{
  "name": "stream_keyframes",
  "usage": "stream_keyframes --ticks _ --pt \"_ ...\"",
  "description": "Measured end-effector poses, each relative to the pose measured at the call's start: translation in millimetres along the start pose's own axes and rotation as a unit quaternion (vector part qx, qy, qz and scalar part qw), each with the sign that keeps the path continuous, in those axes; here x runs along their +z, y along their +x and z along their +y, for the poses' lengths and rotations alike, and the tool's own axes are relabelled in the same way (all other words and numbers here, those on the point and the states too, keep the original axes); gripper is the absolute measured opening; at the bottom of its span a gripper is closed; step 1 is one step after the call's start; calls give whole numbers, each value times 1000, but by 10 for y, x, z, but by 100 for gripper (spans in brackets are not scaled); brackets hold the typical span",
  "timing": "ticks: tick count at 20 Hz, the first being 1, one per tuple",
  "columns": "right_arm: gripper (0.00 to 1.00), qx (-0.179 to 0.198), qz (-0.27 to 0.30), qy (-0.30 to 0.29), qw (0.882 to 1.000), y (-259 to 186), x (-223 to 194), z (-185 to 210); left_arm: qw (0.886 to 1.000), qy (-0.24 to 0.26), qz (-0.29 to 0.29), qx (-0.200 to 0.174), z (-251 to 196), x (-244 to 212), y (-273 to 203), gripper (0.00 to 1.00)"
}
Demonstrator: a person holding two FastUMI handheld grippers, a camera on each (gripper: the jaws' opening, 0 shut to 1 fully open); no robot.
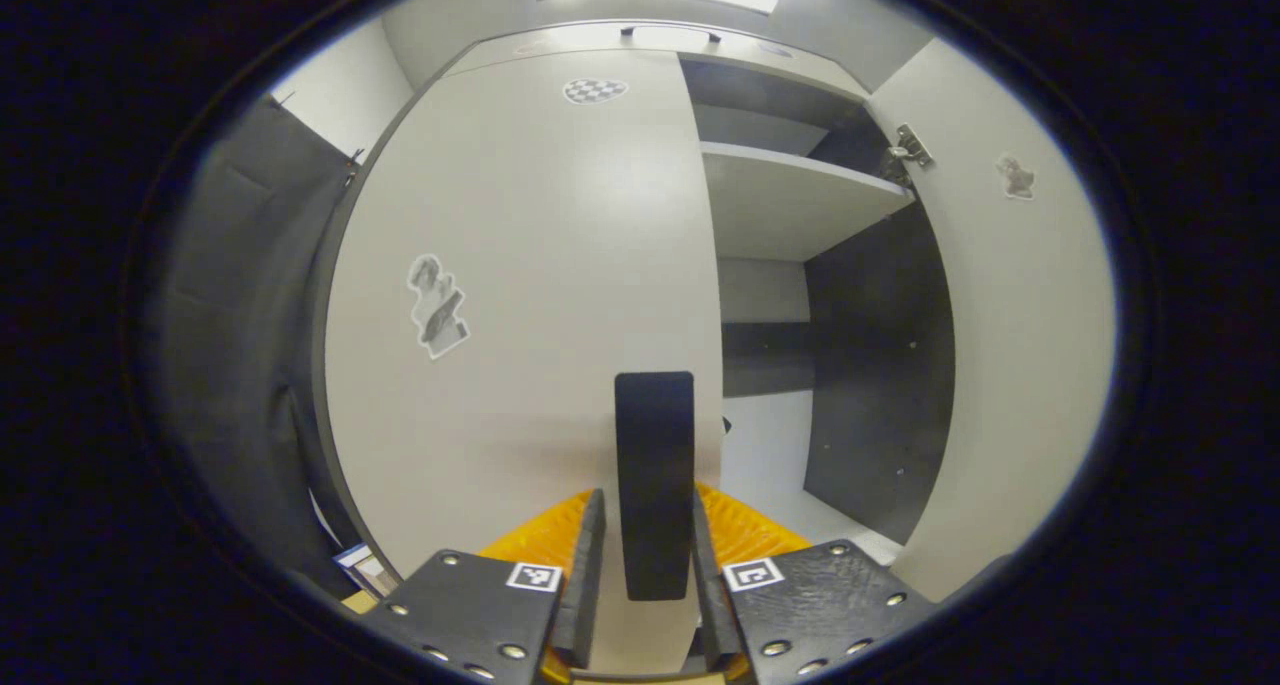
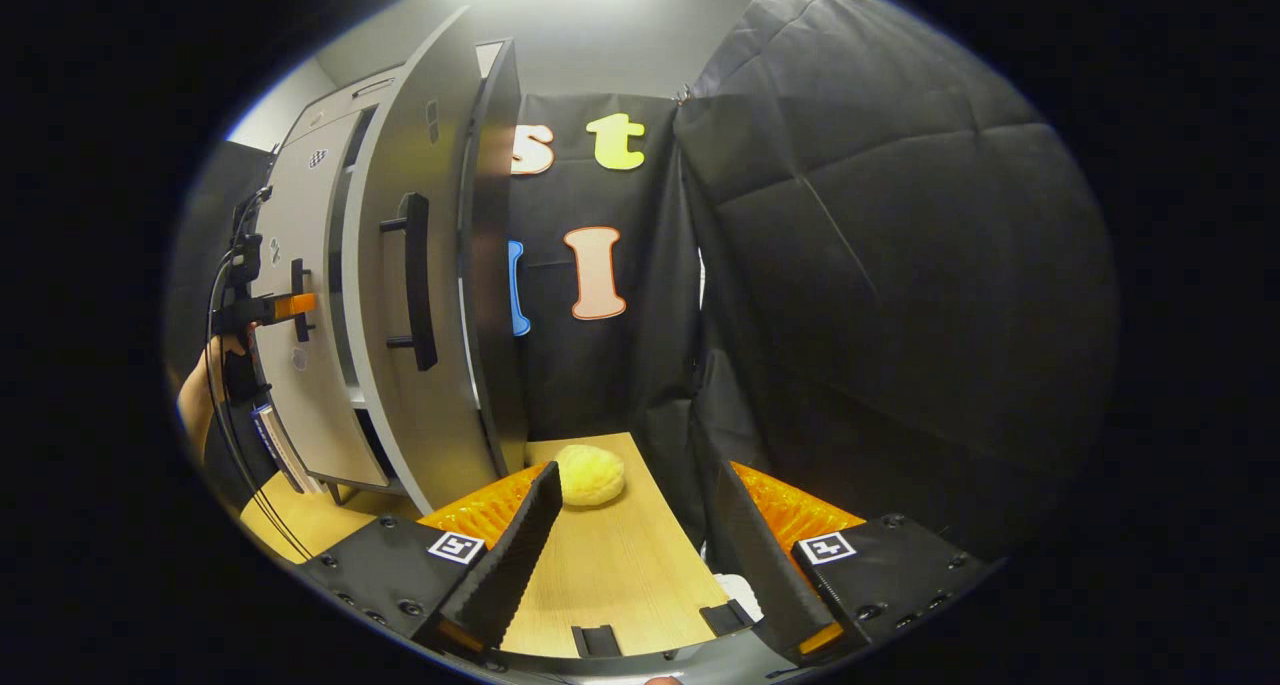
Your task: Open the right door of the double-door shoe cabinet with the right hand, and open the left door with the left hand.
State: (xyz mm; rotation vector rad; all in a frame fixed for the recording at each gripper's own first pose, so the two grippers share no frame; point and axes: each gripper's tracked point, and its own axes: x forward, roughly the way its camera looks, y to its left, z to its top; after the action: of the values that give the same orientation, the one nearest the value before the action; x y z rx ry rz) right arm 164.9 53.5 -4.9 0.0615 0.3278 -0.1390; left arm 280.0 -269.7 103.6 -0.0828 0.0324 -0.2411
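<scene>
in the left gripper view, the left gripper (image 1: 655, 565) sits at the bottom centre of the frame with its two fingers closed in on either side of the left door handle (image 1: 655, 465), a dark bar whose long axis runs straight up the frame from between the fingers. both fingers look pressed against it. the left door (image 1: 530, 295) fills the centre and left of the frame and appears still closed or nearly so. to its right the cabinet interior lies open, with a shelf (image 1: 790, 195) in the upper right and the right door (image 1: 1010, 365) swung wide along the right edge. so the handle lies dead ahead in the grip, and by my reading the pull has to come back toward the camera, swinging about the hinges at the door's left edge.

in the right gripper view, the right gripper (image 2: 630, 545) is at the bottom centre with its fingers well apart and nothing between them, above a wooden surface (image 2: 610, 575) carrying a yellow ball (image 2: 590, 473). the right door (image 2: 420, 295) stands open at left of centre, its vertical handle (image 2: 415, 280) well apart from these fingers. farther left, the left gripper (image 2: 285, 307) and a hand (image 2: 200, 390) are at the left door (image 2: 300, 365). the left hand is clearly the nearer one for the remaining door.
</scene>
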Motion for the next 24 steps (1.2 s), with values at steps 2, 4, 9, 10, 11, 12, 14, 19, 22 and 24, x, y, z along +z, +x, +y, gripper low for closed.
stream_keyframes --ticks 2,4,9,10,11,12,14,19,22,24 --pt "97 -3 1 -2 1000 3 -5 -9 1000 13 3 1 -4 0 8 34" --pt "97 -2 4 -4 1000 4 -13 -5 1000 10 6 0 -15 -8 -23 27" --pt "98 7 3 -16 1000 46 4 22 1000 -7 3 -22 -1 -16 -104 17" --pt "98 7 0 -19 1000 59 17 21 1000 -7 5 -27 1 -16 -142 18" --pt "97 9 -3 -24 1000 70 29 19 999 -6 8 -30 11 -16 -177 17" --pt "97 10 -5 -27 1000 83 47 26 999 -5 9 -33 16 2 -224 17" --pt "97 21 -9 -28 999 91 73 73 999 -4 6 -37 38 28 -345 17" --pt "97 39 -12 -32 999 99 92 153 999 -1 4 -48 100 35 -536 15" --pt "97 48 -17 -35 998 119 113 194 999 1 2 -46 151 57 -640 17" --pt "97 54 -18 -37 998 111 124 217 999 -1 5 -49 180 56 -694 17"
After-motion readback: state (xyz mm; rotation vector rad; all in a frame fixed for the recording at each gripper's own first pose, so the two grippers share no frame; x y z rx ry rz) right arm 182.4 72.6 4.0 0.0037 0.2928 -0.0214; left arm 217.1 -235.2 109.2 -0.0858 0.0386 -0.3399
